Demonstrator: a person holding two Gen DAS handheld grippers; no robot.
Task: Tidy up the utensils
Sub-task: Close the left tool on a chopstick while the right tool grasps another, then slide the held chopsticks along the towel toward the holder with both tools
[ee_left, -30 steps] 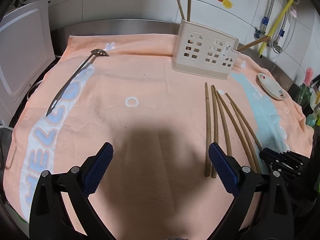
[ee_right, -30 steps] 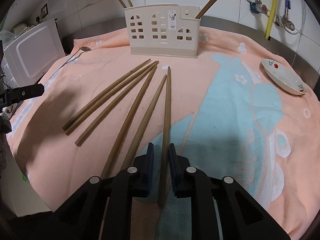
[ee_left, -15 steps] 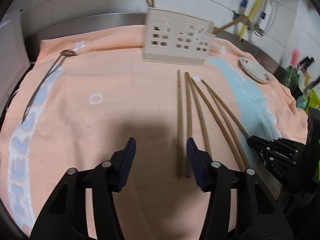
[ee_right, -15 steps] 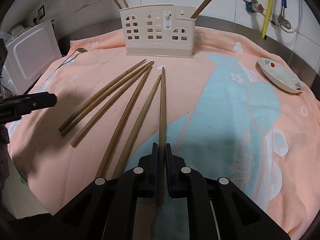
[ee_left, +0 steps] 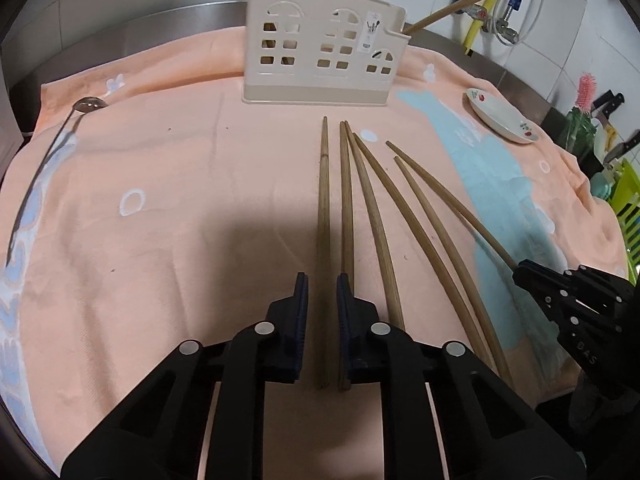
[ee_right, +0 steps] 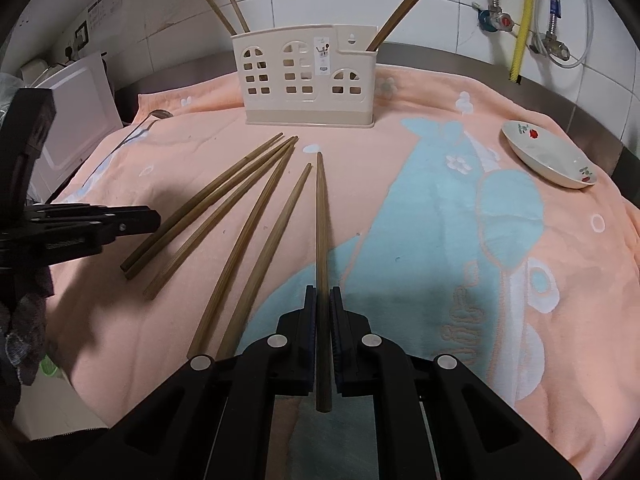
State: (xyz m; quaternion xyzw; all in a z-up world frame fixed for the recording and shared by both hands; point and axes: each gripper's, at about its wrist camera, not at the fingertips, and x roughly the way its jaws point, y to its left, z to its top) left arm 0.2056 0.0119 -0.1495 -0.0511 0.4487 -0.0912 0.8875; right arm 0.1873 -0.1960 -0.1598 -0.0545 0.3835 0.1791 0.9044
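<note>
Several brown wooden chopsticks lie fanned on the peach towel (ee_left: 160, 208) before a cream utensil holder (ee_left: 320, 52) that has three chopsticks standing in it. My left gripper (ee_left: 322, 292) straddles the leftmost chopstick (ee_left: 323, 216); its blue pads are narrowly apart, with a gap on each side of the stick. My right gripper (ee_right: 323, 304) is shut on the rightmost chopstick (ee_right: 321, 220), which runs forward from the jaws. The holder (ee_right: 308, 80) stands straight ahead in the right wrist view. The right gripper also shows in the left wrist view (ee_left: 524, 272).
A metal slotted spoon (ee_left: 44, 160) lies on the towel's left side. A small white dish (ee_right: 548, 156) sits at the right. A white appliance (ee_right: 76, 120) stands left. Pipes and taps (ee_right: 520, 20) run along the tiled back wall.
My left gripper moved right over the leftmost chopstick and narrowed from wide open to nearly closed. My right gripper closed onto the rightmost chopstick.
</note>
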